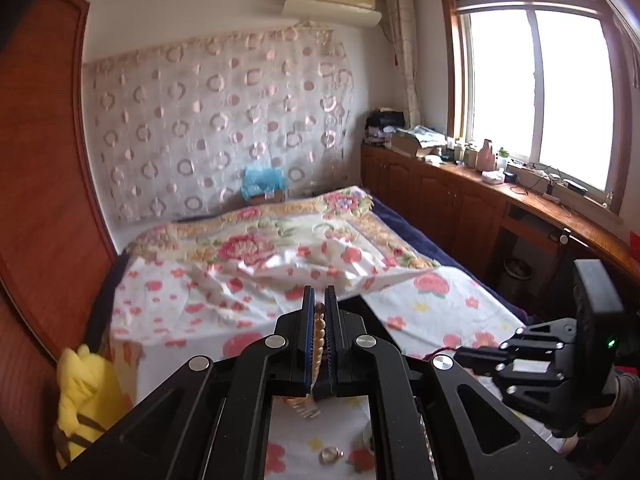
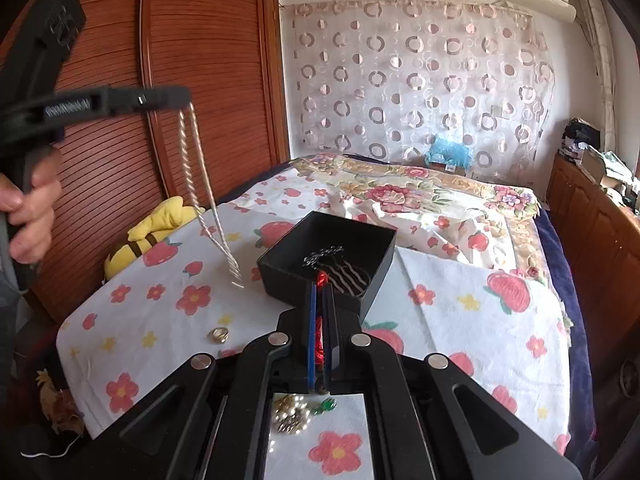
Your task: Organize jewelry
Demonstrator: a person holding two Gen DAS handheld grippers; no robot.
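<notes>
My left gripper (image 1: 319,306) is shut on a cream bead necklace (image 1: 318,340); in the right wrist view the left gripper (image 2: 176,96) is raised at the left and the necklace (image 2: 208,204) hangs from it down to the floral cloth. My right gripper (image 2: 320,286) is shut on a red string piece (image 2: 320,334), at the near edge of an open black box (image 2: 372,236) that holds a silver chain (image 2: 322,258) and wavy pins. A gold ring (image 2: 219,335) lies on the cloth. A pearl cluster (image 2: 290,412) and a green charm (image 2: 325,405) lie under my right gripper.
A bed with a floral sheet (image 2: 460,320) and quilt (image 1: 256,248) fills the middle. A yellow plush toy (image 2: 156,228) sits at its left edge by the wooden wardrobe (image 2: 208,80). Wooden cabinets (image 1: 460,200) with clutter run under the window at the right.
</notes>
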